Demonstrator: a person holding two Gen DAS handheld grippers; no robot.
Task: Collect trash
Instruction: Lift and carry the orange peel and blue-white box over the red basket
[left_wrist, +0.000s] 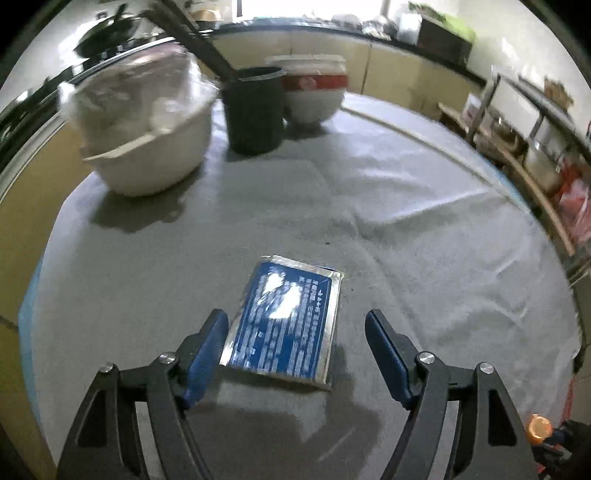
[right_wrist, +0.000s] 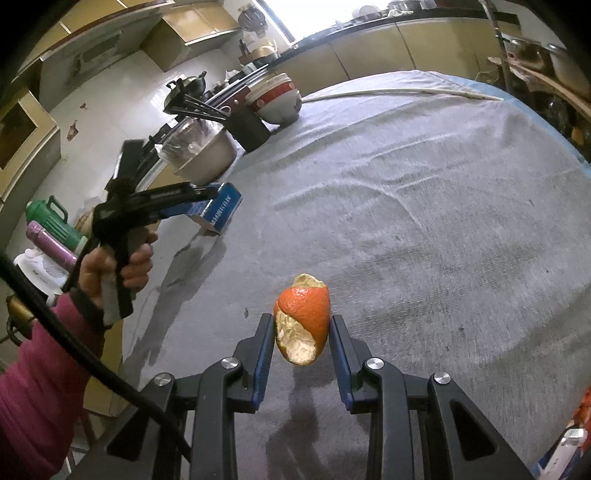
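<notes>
A flat blue foil packet (left_wrist: 282, 323) with silver edges and white print sits between my left gripper's (left_wrist: 297, 325) spread fingers; the left pad (left_wrist: 207, 350) touches its edge. In the right wrist view the left gripper (right_wrist: 212, 201) is at the packet (right_wrist: 218, 212), which stands lifted off the grey cloth (right_wrist: 406, 221). My right gripper (right_wrist: 301, 325) is shut on an orange peel (right_wrist: 303, 319), held above the cloth near the table's front.
At the table's far left stand a white bowl covered with plastic film (left_wrist: 147, 125), a black cylindrical holder with utensils (left_wrist: 255, 109) and a red-and-white bowl (left_wrist: 314, 92). Kitchen counters ring the table. Shelving stands at the right (left_wrist: 535, 122).
</notes>
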